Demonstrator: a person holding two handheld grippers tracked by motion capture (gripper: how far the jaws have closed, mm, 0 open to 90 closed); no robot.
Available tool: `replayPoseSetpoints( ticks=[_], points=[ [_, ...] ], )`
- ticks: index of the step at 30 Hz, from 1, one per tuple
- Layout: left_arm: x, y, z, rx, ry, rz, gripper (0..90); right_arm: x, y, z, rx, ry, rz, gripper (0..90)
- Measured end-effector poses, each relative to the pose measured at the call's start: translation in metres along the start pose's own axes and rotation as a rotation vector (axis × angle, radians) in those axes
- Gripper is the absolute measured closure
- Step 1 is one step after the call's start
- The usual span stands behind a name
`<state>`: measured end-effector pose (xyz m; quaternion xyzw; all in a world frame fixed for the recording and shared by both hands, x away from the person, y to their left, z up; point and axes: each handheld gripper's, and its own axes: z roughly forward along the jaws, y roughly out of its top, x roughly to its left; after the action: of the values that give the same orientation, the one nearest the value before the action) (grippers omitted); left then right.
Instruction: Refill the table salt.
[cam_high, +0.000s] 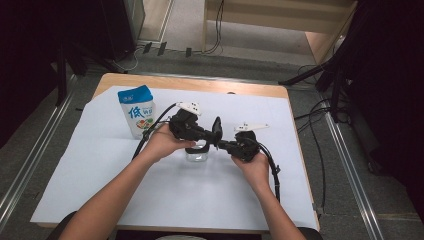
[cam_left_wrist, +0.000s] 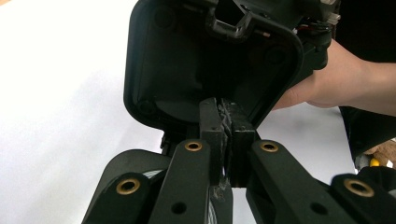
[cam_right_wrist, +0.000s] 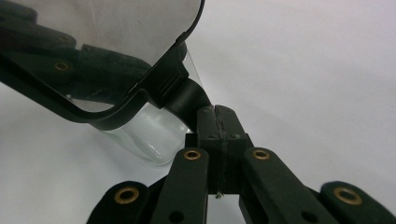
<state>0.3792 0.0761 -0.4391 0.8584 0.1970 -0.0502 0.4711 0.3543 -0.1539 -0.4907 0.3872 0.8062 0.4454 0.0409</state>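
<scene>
A clear glass jar (cam_high: 196, 156) stands mid-table on the white sheet (cam_high: 150, 195); it shows in the right gripper view as well (cam_right_wrist: 149, 135). Its black-rimmed see-through lid (cam_high: 217, 127) stands on edge just above the jar's right side, between the two grippers. My left gripper (cam_high: 212, 137) comes in from the left with its jaws shut, tips (cam_left_wrist: 225, 105) against the lid's lower part (cam_left_wrist: 187, 60). My right gripper (cam_high: 223, 144) faces it from the right, also shut, tips (cam_right_wrist: 218, 112) touching a black stub on the lid's rim (cam_right_wrist: 154, 84). No pinch on the lid is visible.
A white pouch with a blue top (cam_high: 137, 111) stands at the back left of the sheet, close to the left hand's cable. The wooden table edge (cam_high: 200, 84) runs along the back. Cables and dark stands lie on the floor around the table.
</scene>
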Motion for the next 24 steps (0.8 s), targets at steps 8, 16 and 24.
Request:
replayPoseSetpoints(
  ticks=[8,16,24],
  points=[
    [0.002,-0.001,-0.001,0.001,0.000,-0.019,85.5,0.000,0.000,0.000,0.000,0.000,-0.004,90.0],
    [0.003,-0.002,-0.011,-0.012,0.002,-0.032,76.8,-0.002,0.000,-0.003,0.000,0.006,-0.005,90.0],
    [0.004,-0.002,-0.023,-0.014,0.013,-0.044,77.7,-0.003,0.000,-0.007,-0.002,0.003,0.000,90.0]
  ],
)
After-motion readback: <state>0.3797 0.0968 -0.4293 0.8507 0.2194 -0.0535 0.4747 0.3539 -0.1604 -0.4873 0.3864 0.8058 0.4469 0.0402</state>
